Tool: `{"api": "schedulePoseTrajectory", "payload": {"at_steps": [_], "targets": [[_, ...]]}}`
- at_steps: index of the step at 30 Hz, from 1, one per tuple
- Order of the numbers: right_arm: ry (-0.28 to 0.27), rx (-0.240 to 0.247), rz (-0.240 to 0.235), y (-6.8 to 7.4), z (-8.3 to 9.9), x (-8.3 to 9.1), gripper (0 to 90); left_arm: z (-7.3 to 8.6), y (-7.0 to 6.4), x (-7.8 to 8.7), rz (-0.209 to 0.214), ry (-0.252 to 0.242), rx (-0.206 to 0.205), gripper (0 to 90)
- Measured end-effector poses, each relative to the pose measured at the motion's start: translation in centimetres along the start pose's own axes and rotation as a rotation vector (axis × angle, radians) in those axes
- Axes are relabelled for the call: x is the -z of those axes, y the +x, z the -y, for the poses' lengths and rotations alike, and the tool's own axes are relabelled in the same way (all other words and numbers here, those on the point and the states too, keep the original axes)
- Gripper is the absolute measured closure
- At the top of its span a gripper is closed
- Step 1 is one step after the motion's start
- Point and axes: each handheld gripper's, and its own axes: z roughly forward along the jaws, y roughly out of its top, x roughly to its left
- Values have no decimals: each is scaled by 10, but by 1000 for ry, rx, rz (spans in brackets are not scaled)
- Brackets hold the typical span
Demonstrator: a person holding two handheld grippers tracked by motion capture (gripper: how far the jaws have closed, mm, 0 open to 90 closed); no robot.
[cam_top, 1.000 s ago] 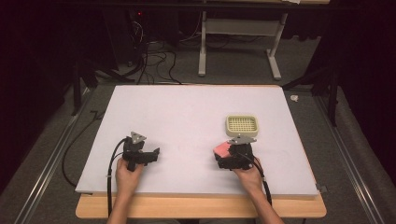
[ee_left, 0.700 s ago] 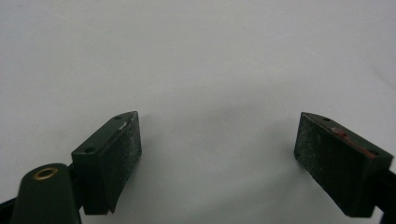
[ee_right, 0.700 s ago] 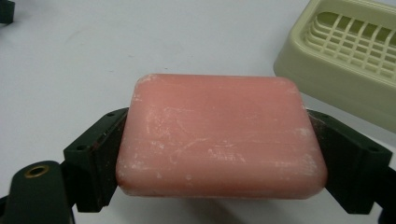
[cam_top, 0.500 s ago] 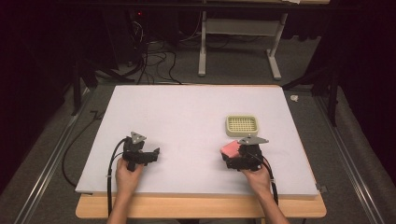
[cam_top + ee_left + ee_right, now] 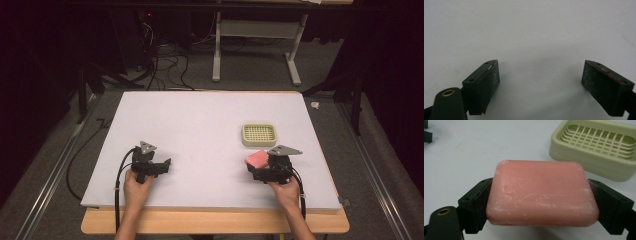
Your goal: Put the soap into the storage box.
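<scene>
Right, pink rounded bar of soap [image 5: 542, 195] clamped by its two short ends in the right claw [image 5: 261, 170], held just above the white table [image 5: 200, 130], near the front right. Sitting just short of the pale green plastic soap dish with the grid floor [image 5: 259, 134], a little nearer the person, not touching it. Left claw [image 5: 159, 167] parked low over bare table at the front left, jaws wide apart, gripping nothing, well apart from the soap.

Looks like a carry-it-to-the-dish job, with the drop not yet done.

Stuff that could go sideways, just guessing:
- Chalky, scuffed surface on the bar, rounded edges, and only a grip on the ends, so could squirt out if squeezed harder or tilted.
- Dish looks light and loose on a smooth top, so bumping the rim with a jaw or the bar's edge would probably shove it away rather than seat the soap.
- Bar looks nearly as big as the dish's recess, so coming in crooked could leave it perched on the rim.
- Letting go too high could mean a bounce off the grid.
</scene>
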Motion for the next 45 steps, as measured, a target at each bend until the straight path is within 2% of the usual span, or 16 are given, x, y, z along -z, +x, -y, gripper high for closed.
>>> {"api": "schedulePoseTrajectory", "payload": {"at_steps": [8,21,31,40,45], "targets": [[-17,-29,22,-14,4,10,136,0,0,0,0,0,0,154],[-26,-37,73,-30,1,20,136,0,0,0,0,0,0,154],[-30,-43,100,-38,-11,23,136,0,0,0,0,0,0,154],[-34,-72,87,-46,-24,21,136,0,0,0,0,0,0,154],[-31,-69,90,-49,-34,19,136,0,0,0,0,0,0,154]]}}
